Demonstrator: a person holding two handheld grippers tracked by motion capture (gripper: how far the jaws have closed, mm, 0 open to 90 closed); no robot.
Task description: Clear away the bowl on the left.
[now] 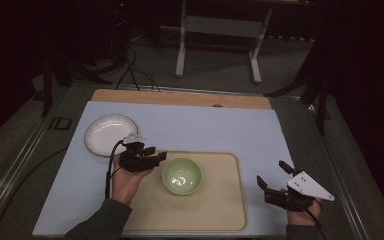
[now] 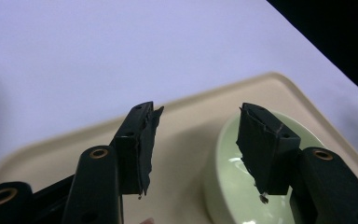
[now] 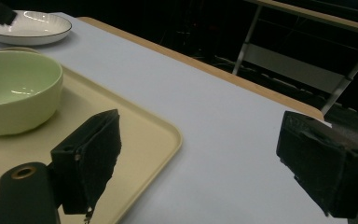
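A pale green bowl (image 1: 181,175) (image 2: 224,156) (image 3: 14,88) stands empty on a beige tray (image 1: 220,210) (image 2: 261,80) (image 3: 140,128) at the table's near middle. My left gripper (image 1: 156,158) (image 2: 198,135) hovers just left of the bowl, over the tray's left part. Its jaws stand apart with nothing between them, one of them above the bowl's near rim. My right gripper (image 1: 271,172) (image 3: 200,154) rests right of the tray over the pale mat (image 1: 205,125), wide open and empty.
A white plate (image 1: 109,134) (image 3: 28,25) with a dark rim lies on the mat, up and left of the tray. A wooden table edge (image 1: 180,97) runs along the far side. Beyond it, a white table frame (image 1: 220,30) stands on the dark floor.
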